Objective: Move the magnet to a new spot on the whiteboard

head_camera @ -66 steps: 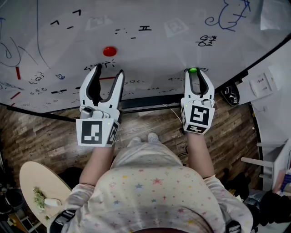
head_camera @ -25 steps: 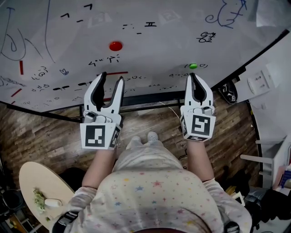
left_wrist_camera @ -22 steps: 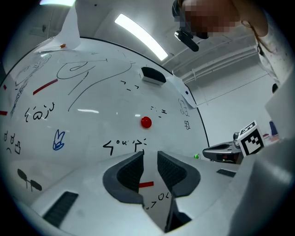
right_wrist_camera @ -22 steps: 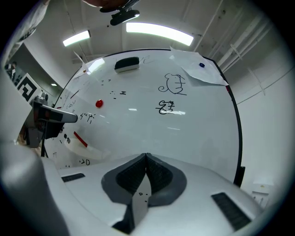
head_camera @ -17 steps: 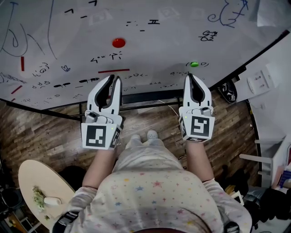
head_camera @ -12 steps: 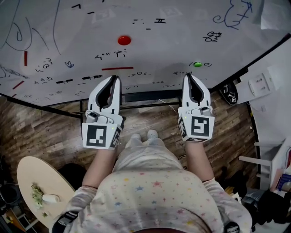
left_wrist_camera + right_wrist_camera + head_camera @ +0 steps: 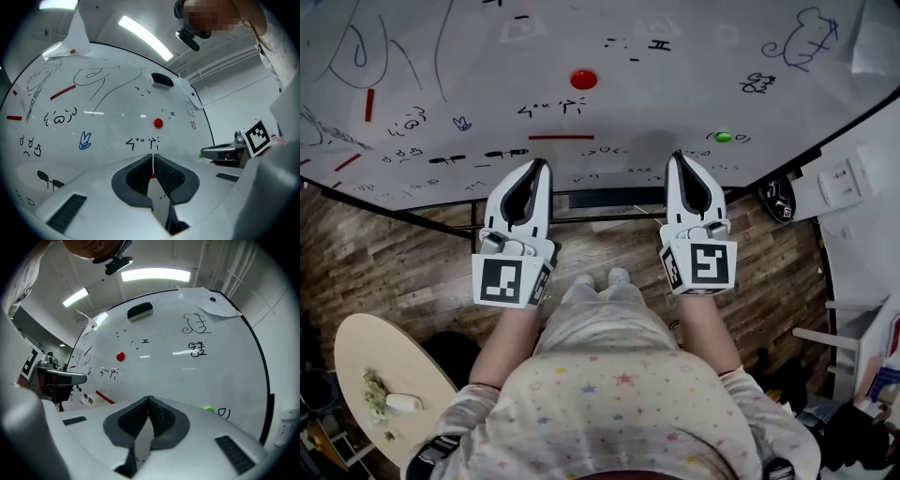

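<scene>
**Green magnet [image 7: 724,137] on the whiteboard [image 7: 675,89], both tongs shut and clear of it**

Find the green magnet stuck flat on the whiteboard, low and toward the right edge, beside a small black scribble [image 7: 224,413]. Note a red magnet [image 7: 583,80] higher up and further left, well apart. Judge the green one the likelier target, being nearest a tool.

See the right tongs [image 7: 678,157] just below and left of the green magnet, near but not touching, shut tight with nothing between the pads. See the left tongs [image 7: 542,164] below the red line [image 7: 561,137], having just been closing, now fully together and likewise empty. Read this as a pause off the board.

If the green magnet still has to travel:
- Open the right tongs before closing in.
- Straddle the rim from both sides and squeeze firmly.
- Tip or slide it off rather than pulling straight out.
- Pick a bare patch away from the writing, press flat, and let go only once seated.
</scene>
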### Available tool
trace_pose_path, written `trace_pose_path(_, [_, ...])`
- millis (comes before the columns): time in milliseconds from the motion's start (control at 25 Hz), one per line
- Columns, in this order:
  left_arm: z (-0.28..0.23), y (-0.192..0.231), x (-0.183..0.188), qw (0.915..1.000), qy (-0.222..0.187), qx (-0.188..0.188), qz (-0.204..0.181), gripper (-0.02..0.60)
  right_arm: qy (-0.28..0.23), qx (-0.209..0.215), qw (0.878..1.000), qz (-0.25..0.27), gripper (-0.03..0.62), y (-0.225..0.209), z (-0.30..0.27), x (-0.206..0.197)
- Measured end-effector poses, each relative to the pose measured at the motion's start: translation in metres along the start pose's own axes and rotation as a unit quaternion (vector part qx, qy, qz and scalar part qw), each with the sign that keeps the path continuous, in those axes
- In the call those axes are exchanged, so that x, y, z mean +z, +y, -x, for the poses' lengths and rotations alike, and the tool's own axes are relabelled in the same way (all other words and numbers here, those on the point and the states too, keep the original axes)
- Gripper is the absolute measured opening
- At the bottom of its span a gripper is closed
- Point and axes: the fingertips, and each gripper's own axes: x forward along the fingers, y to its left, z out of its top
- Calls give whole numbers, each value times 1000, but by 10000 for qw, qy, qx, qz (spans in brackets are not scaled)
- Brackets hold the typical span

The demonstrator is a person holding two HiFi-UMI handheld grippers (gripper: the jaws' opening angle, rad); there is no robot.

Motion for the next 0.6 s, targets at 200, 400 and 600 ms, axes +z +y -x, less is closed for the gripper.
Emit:
trace_pose_path(200, [5, 9, -5, 10000, 6, -26, 84, 21, 55, 144, 9999, -76, 0, 19, -5, -2])
trace_pose_path(400, [8, 17, -10, 9999, 27, -47, 111, 20, 35, 212, 9992, -334, 2, 29, -10, -6])
trace_pose_path(600, [7, 23, -13, 9999, 16, -87, 115, 21, -10, 210, 9991, -373, 2, 36, -13, -6])
